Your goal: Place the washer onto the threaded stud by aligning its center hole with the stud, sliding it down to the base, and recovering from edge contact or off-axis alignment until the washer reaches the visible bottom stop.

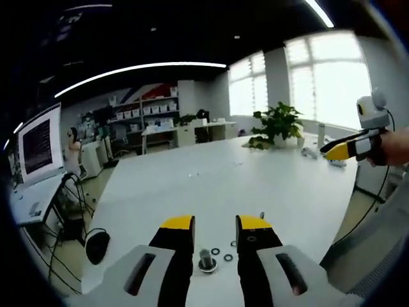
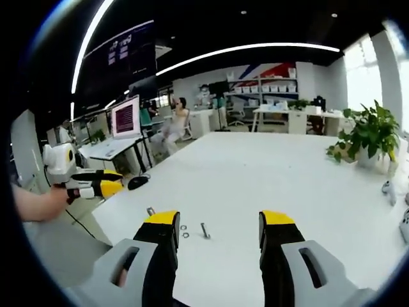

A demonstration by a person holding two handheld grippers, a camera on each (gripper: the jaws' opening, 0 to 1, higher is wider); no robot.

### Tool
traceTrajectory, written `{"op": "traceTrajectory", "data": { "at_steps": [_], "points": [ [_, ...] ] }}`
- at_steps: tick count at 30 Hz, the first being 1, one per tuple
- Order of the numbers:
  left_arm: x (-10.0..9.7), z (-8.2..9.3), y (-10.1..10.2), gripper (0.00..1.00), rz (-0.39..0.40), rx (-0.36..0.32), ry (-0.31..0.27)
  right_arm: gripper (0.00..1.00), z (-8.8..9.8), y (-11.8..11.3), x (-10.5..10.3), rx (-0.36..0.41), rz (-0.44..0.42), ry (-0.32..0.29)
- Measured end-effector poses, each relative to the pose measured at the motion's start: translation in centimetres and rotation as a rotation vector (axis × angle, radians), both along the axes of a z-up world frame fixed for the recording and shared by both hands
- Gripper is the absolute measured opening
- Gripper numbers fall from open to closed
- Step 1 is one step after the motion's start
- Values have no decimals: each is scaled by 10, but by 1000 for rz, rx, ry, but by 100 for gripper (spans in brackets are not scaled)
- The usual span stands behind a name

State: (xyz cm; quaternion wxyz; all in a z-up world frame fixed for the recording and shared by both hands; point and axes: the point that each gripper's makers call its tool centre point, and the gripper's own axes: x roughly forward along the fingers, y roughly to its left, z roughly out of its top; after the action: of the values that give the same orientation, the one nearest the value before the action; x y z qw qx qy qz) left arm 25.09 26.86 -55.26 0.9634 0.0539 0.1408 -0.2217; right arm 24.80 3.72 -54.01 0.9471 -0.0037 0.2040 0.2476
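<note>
A short threaded stud stands upright on its round base on the white table, just ahead of my left gripper, whose jaws stand open with nothing between them. Small dark washers lie flat on the table right beside the stud. From the right gripper view the stud and the washers sit ahead of my right gripper, which is wide open and holds nothing. The right gripper hovers high over the table's right side; the left gripper shows at the left, held by a hand.
A small metal part lies near the table's edge. A potted plant and small items stand at the far end. A desk with a monitor and cables lies off the table's left side. A person sits in the background.
</note>
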Motion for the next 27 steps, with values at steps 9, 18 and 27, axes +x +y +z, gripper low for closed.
{"op": "traceTrajectory", "data": {
  "at_steps": [9,18,27],
  "points": [
    [0,3,-4,23,-23,47,-33,50,-22,20,6,-79,84,38],
    [4,11,13,24,45,-13,-51,44,-49,43,11,-139,179,85],
    [2,12,7,24,33,27,-66,38,-85,70,8,-211,277,158]
  ]
}}
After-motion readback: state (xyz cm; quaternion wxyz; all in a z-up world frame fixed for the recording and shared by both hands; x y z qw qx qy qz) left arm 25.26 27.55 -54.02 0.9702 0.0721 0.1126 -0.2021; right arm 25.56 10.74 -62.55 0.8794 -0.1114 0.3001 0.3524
